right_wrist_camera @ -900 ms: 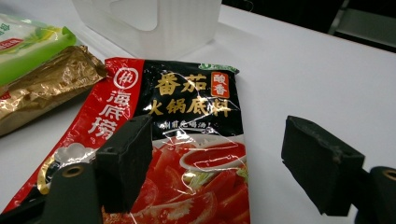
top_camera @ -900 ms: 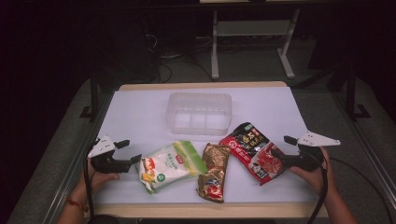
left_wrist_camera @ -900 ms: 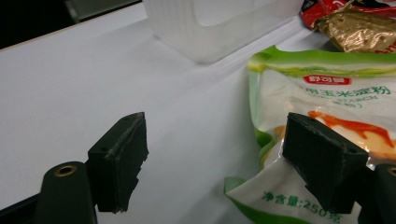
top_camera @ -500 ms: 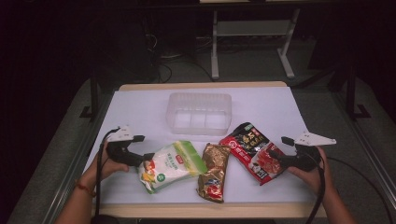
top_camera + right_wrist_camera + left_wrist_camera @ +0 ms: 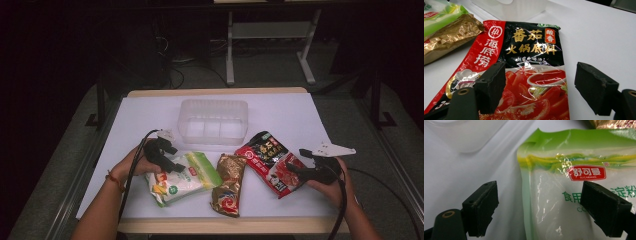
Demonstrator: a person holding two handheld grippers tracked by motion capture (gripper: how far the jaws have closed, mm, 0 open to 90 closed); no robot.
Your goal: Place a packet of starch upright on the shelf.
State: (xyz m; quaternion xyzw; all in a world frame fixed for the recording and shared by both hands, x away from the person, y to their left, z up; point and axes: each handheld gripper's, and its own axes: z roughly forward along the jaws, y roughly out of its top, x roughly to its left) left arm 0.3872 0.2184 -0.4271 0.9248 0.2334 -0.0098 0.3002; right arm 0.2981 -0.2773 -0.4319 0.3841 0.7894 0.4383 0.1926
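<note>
The left hand-held gripper [image 5: 167,159] hangs over the near-left edge of the green-and-white starch packet [image 5: 181,177], jaws wide, one pad over bare worktop [image 5: 150,112] and the other over the packet face; nothing is gripped. The right hand-held gripper [image 5: 300,167] stands wide too, straddling the lower end of the red tomato soup-base packet [image 5: 270,160], which lies flat right of the gold packet [image 5: 228,182]. All three packets sit in a row in front of the clear plastic tub [image 5: 213,120].

Risks, as I judge them: the left jaws may close on a thin, slippery film edge, so the packet could slide out or fold when lifted; its inner edge lies just beside the gold packet and could drag it along. The right jaws could pinch film alone and leave the contents sagging.

The left gripper view shows the pad offset across the packet's edge [image 5: 524,195]; the high view gives the tub's place behind
</note>
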